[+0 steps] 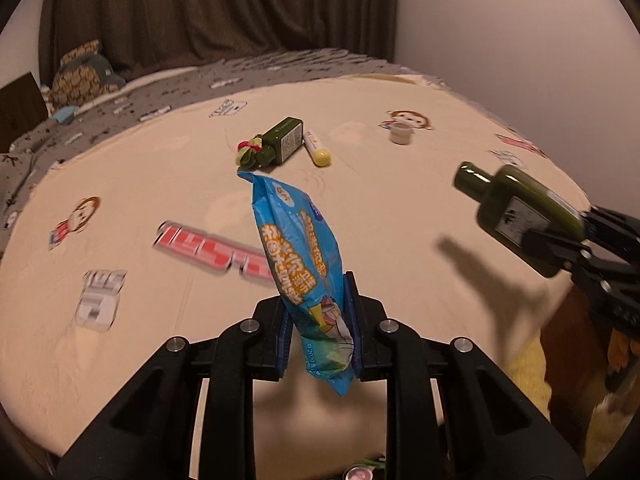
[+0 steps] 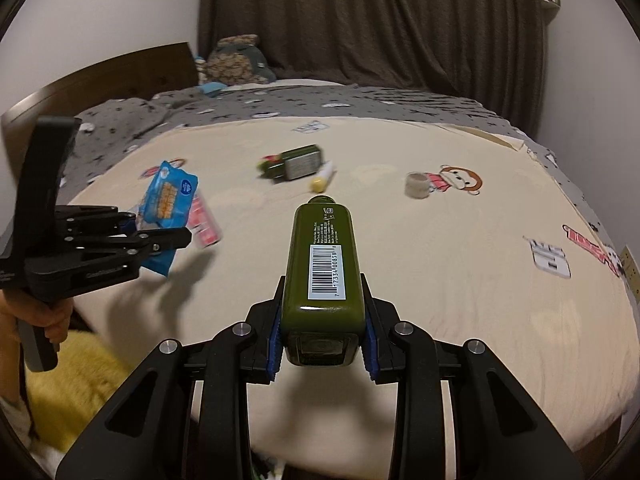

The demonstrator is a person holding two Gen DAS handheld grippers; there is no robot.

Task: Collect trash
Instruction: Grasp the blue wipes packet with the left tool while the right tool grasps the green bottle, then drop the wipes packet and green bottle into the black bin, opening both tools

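Right now your left gripper (image 1: pixel 320 332) has its fingers (image 1: pixel 285 334) clamped on the lower end of a blue snack wrapper (image 1: pixel 298 240), which rises between them and points its long axis forward, toward the middle of the bed. Your right gripper (image 2: pixel 323 340) has its fingers (image 2: pixel 371 350) pinched across the base of a dark green bottle (image 2: pixel 322 264), neck aimed straight ahead, barcode up. Both loads hang clear above the cream cartoon-print bedspread (image 2: pixel 460 320).

Farther out, three pieces lie near the bedspread's centre: a second green bottle (image 1: pixel 282 140) on its side with a small red-and-green decoration (image 1: pixel 250 150) at its neck, a yellow-capped marker (image 1: pixel 317 149) touching it on the right, and a small beige cap (image 1: pixel 401 133) well apart to the right. These lie dead ahead of both grippers, the cap nearer your right.

No bin shows in either view, so I judge that you must drop these off first. The bed's near edge sits just beneath you, with open bedspread between.
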